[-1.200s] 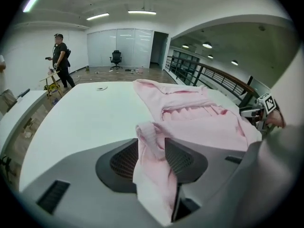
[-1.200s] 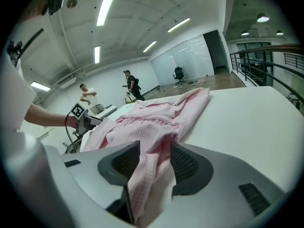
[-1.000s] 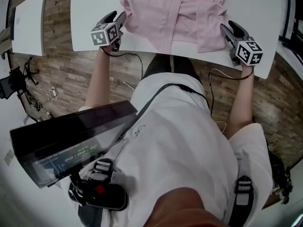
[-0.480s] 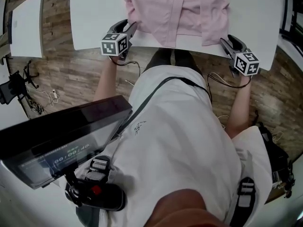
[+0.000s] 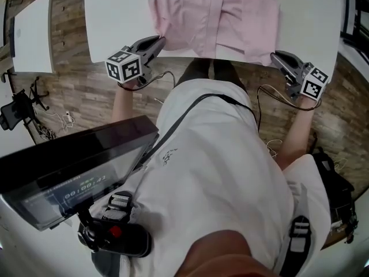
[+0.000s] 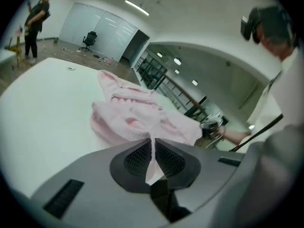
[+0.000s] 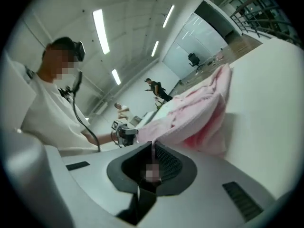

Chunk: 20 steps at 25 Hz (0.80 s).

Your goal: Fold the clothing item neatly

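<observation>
A pink garment lies partly folded on the white table, its near hem along the table's front edge. My left gripper is at the hem's left corner and my right gripper is at its right corner. In the left gripper view the garment runs down into the left gripper, whose jaws have just closed on a thin fold of it. The right gripper view shows the same: the jaws of the right gripper have just closed on an edge of the pink cloth.
A second white table stands at the left over the wooden floor, where cables lie. A dark box with a screen hangs at the person's chest. An office chair and a person are far off.
Both grippers stood open beside the garment's near corners. Now both are shut on those corners and have drawn back to the table's front edge, leaving the hem straighter.
</observation>
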Each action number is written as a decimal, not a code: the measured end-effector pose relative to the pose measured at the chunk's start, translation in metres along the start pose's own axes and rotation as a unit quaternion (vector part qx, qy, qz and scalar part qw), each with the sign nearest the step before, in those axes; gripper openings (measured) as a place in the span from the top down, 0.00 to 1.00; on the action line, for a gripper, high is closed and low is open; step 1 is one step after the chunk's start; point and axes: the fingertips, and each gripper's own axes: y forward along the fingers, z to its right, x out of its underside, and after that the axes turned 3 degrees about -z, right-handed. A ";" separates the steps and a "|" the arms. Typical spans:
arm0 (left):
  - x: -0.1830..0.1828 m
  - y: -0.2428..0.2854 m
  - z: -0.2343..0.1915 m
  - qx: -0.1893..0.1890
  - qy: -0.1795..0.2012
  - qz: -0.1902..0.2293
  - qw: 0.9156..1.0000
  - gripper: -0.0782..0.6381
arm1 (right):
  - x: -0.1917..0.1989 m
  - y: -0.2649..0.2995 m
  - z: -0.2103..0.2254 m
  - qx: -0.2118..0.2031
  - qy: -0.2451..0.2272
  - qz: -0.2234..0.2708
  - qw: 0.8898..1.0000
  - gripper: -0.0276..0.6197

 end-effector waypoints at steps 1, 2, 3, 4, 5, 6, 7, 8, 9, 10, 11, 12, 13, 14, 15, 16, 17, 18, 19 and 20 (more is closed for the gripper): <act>-0.014 -0.008 0.018 0.044 -0.018 0.030 0.998 0.85 | -0.014 -0.005 -0.009 -0.031 -0.004 0.021 0.999 0.92; -0.034 -0.018 0.029 0.082 -0.038 0.064 0.994 0.85 | -0.033 -0.008 -0.015 -0.053 -0.009 0.046 0.998 0.92; -0.057 -0.027 0.031 0.108 -0.059 0.099 0.987 0.85 | -0.054 -0.007 -0.015 -0.064 -0.014 0.073 0.995 0.92; -0.084 -0.035 0.022 0.121 -0.081 0.131 0.981 0.85 | -0.079 -0.003 -0.007 -0.065 -0.017 0.102 0.993 0.92; -0.111 -0.040 0.005 0.123 -0.103 0.161 0.974 0.85 | -0.105 0.003 0.006 -0.057 -0.019 0.130 0.990 0.92; -0.137 -0.042 -0.015 0.117 -0.122 0.187 0.968 0.85 | -0.130 0.009 0.023 -0.043 -0.019 0.155 0.987 0.92; -0.159 -0.041 -0.035 0.107 -0.135 0.207 0.963 0.85 | -0.152 0.013 0.040 -0.029 -0.018 0.176 0.984 0.92; -0.177 -0.037 -0.052 0.092 -0.142 0.222 0.960 0.85 | -0.170 0.016 0.057 -0.014 -0.015 0.193 0.981 0.92; -0.191 -0.033 -0.068 0.070 -0.140 0.229 0.961 0.85 | -0.184 0.019 0.073 0.001 -0.011 0.205 0.979 0.92; -0.201 -0.028 -0.085 0.039 -0.131 0.227 0.964 0.85 | -0.195 0.023 0.088 0.019 -0.006 0.213 0.977 0.92; -0.209 -0.023 -0.102 0.002 -0.116 0.219 0.969 0.85 | -0.202 0.028 0.102 0.039 -0.003 0.215 0.976 0.92; -0.216 -0.018 -0.119 -0.031 -0.102 0.209 0.972 0.85 | -0.209 0.034 0.117 0.062 -0.002 0.213 0.975 0.92; -0.224 -0.011 -0.134 -0.056 -0.092 0.202 0.974 0.85 | -0.216 0.041 0.131 0.083 -0.003 0.210 0.974 0.92; -0.235 -0.004 -0.147 -0.072 -0.088 0.196 0.974 0.85 | -0.224 0.047 0.144 0.100 -0.003 0.207 0.973 0.92; -0.246 0.005 -0.160 -0.082 -0.087 0.192 0.974 0.85 | -0.233 0.054 0.157 0.112 -0.002 0.205 0.972 0.92; -0.257 0.014 -0.170 -0.089 -0.088 0.188 0.974 0.85 | -0.243 0.059 0.169 0.124 0.004 0.204 0.971 0.92; -0.266 0.024 -0.178 -0.097 -0.089 0.182 0.974 0.85 | -0.250 0.063 0.180 0.137 0.017 0.201 0.970 0.92; -0.271 0.033 -0.184 -0.107 -0.087 0.173 0.975 0.85 | -0.255 0.065 0.191 0.151 0.033 0.198 0.968 0.92; -0.273 0.041 -0.188 -0.120 -0.083 0.163 0.976 0.85 | -0.259 0.065 0.199 0.162 0.042 0.195 0.966 0.92; -0.272 0.047 -0.190 -0.136 -0.078 0.152 0.976 0.82 | -0.263 0.062 0.205 0.170 0.039 0.193 0.966 0.91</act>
